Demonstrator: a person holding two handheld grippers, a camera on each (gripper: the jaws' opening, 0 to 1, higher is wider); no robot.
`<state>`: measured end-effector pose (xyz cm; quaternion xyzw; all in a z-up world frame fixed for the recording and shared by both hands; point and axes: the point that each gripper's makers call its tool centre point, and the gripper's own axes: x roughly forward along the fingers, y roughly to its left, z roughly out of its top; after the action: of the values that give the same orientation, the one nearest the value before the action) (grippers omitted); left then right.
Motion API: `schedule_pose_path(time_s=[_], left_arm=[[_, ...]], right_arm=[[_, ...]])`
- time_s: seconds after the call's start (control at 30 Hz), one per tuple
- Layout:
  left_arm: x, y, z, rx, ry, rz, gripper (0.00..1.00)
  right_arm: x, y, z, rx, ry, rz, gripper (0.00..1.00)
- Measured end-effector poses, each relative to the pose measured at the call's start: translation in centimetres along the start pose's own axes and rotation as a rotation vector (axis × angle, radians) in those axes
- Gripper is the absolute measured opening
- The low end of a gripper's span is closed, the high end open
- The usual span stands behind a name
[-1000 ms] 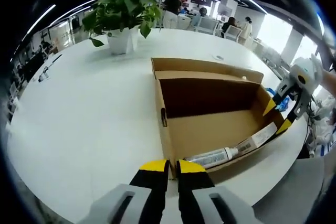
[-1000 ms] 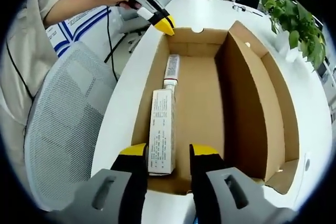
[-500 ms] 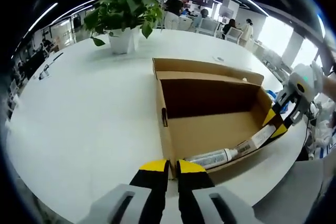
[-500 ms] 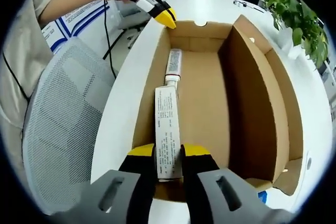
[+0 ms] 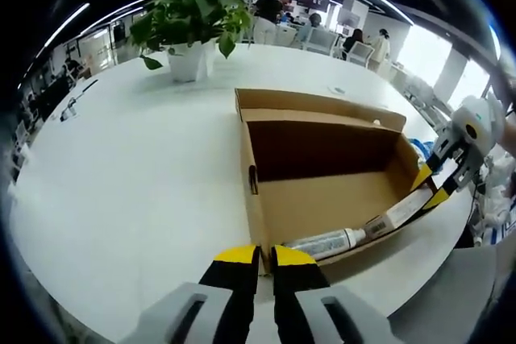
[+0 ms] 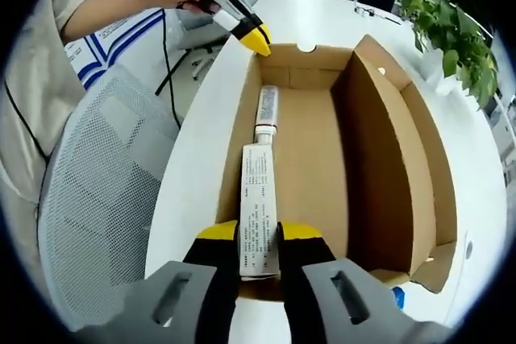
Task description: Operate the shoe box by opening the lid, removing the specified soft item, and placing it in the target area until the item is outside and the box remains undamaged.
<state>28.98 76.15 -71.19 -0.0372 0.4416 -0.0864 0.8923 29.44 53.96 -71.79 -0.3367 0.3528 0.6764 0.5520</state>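
Observation:
An open brown cardboard shoe box (image 5: 318, 104) lies on a white table (image 5: 121, 167). On its floor, along the near wall, are a silver tube (image 5: 326, 241) and a long white printed carton (image 5: 399, 211). My left gripper (image 5: 264, 255) is shut on the box's corner wall. In the right gripper view the box (image 6: 379, 142) runs away from me. My right gripper (image 6: 258, 235) is shut on the near end of the carton (image 6: 258, 191), with the tube (image 6: 266, 106) lying beyond it. The left gripper (image 6: 260, 38) holds the far corner, and the right gripper (image 5: 429, 185) shows at the box's right end.
A potted plant (image 5: 189, 30) stands at the table's far side, also in the right gripper view as the plant (image 6: 451, 30). A grey mesh chair (image 6: 97, 191) is beside the table edge, with a person's arm (image 6: 121, 6) above it. A small blue object (image 6: 397, 296) lies by the box.
My right gripper has closed from open onto the white carton's end, and that end now sits slightly raised. The left gripper has kept its hold on the box corner.

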Motion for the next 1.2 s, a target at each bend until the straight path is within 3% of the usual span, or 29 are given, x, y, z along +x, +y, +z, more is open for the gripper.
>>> schedule_pose_path(time_s=[0.5,0.83,1.2], left_arm=[[0.1,0.0,0.0,0.048,0.021,0.015,0.06],[-0.2,-0.4,0.0,0.07,0.038,0.024,0.06],[-0.2,-0.6,0.0,0.093,0.068,0.03,0.06]], right_arm=[[-4.1,0.1,3.1,-0.047,-0.065,-0.074,0.15],[-6.5,0.5,4.0,-0.091,-0.091,-0.106,0.15],[-8.8,0.5,3.8,-0.109,-0.102,-0.134,0.15]])
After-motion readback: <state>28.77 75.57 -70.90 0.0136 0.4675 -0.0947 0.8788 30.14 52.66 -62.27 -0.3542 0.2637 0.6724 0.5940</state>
